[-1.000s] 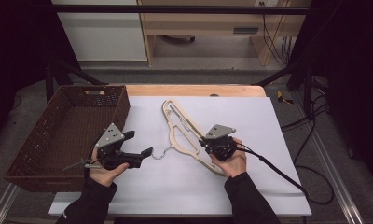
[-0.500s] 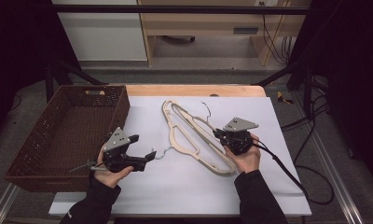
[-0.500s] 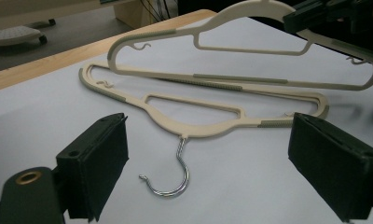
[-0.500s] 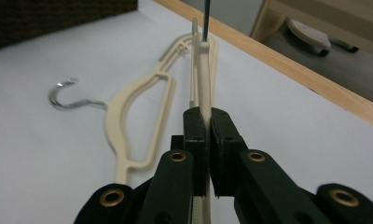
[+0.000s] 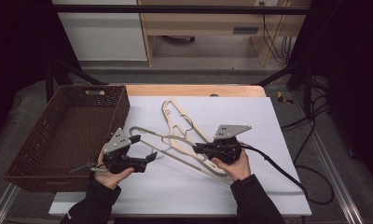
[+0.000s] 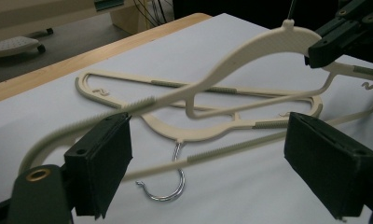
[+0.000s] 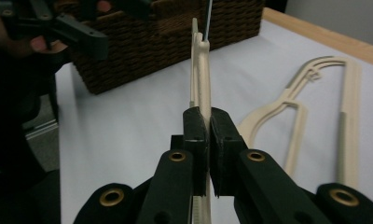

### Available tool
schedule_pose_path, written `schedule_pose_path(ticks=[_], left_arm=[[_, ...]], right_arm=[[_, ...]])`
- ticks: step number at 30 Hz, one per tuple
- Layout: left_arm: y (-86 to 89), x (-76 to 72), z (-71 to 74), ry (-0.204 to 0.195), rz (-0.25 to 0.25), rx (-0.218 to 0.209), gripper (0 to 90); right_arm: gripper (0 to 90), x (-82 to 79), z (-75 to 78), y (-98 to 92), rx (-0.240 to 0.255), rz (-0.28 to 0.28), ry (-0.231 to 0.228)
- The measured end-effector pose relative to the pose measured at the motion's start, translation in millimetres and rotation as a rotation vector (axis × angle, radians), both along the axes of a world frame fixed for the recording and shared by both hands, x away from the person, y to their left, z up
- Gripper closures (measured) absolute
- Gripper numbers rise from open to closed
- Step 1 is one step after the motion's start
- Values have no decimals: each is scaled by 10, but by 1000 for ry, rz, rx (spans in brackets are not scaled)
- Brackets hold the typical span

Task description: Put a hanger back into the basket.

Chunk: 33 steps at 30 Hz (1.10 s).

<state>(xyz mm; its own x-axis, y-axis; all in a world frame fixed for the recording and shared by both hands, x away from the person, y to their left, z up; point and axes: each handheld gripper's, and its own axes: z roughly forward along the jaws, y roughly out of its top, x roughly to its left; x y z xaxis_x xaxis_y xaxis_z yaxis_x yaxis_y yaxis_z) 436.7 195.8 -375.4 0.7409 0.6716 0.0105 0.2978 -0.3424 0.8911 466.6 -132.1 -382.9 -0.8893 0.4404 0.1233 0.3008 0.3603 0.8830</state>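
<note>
Hanger [image 5: 175, 144] clamped edge-on in my right gripper [image 5: 197, 148] stretches leftward between my left gripper's [image 5: 146, 148] wide-open jaws.

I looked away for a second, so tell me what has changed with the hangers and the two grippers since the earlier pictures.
The right gripper, shut on one cream hanger, has lifted it off the second hanger and swung its far end left toward the left gripper. That gripper's jaws have just been closing a little, with the hanger's arm between them but not yet pinched. The second hanger, the basket and the table stayed put.
</note>
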Motion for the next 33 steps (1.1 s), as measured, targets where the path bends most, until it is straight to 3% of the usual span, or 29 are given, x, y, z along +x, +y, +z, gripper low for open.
schedule_pose_path(ticks=[8,13,19,21,27,29,33], left_arm=[[-149,-15,-66,18,-82,58,243],[-231,-6,-128,41,-119,107,374],[-252,5,-162,80,-156,136,614],[-253,0,-167,93,-162,140,646],[-279,-29,-163,99,-165,174,693],[-289,-33,-168,113,-177,175,739],[-319,-48,-176,133,-199,174,777]], right_arm=[[868,-52,-57,167,-23,130,47],[868,-75,-61,206,-28,175,56],[868,-84,-78,225,-31,206,66],[867,-81,-91,231,-31,216,74],[851,-70,-93,224,-45,208,79],[815,-71,-92,223,-61,169,44],[775,-70,-102,224,-90,129,18]])
